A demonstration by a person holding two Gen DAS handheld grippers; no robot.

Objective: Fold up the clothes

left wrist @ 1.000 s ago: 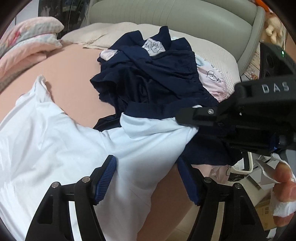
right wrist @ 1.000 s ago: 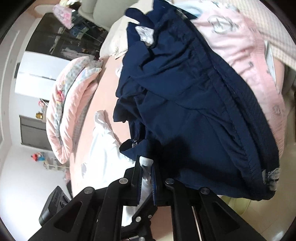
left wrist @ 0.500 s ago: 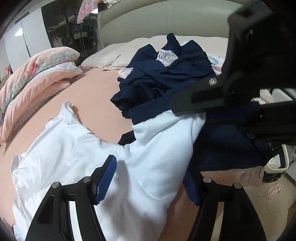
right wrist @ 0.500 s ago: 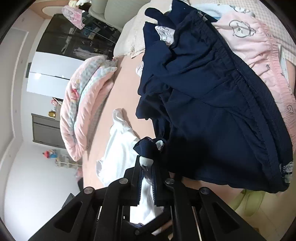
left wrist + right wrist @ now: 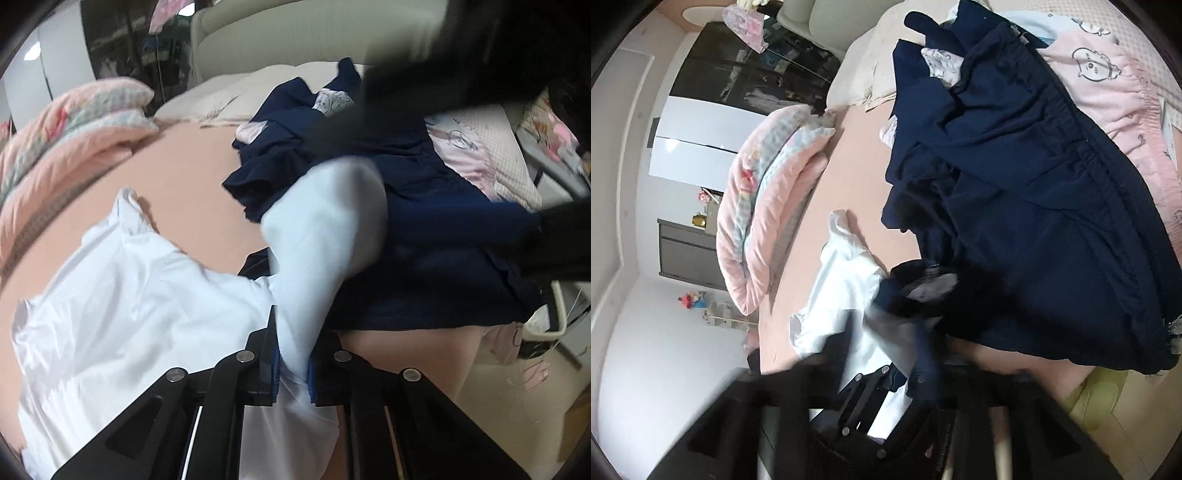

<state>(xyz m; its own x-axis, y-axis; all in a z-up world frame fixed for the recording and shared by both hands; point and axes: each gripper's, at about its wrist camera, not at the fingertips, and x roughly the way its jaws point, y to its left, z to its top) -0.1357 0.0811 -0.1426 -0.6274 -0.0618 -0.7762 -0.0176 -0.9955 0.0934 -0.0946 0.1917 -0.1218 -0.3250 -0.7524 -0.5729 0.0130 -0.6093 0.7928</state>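
Left wrist view: white shirt (image 5: pixel 155 295) is pinched by left gripper (image 5: pixel 291 363) fingers on pink bed (image 5: pixel 184 166). Right gripper (image 5: pixel 897 369) is blurred; finger state can't be told. Navy clothes (image 5: pixel 1034 221) are piled beside.

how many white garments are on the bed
1: the white shirt lies spread on the pink bedsheet, one edge pinched in the left gripper. The navy clothes pile beside it may hide more.
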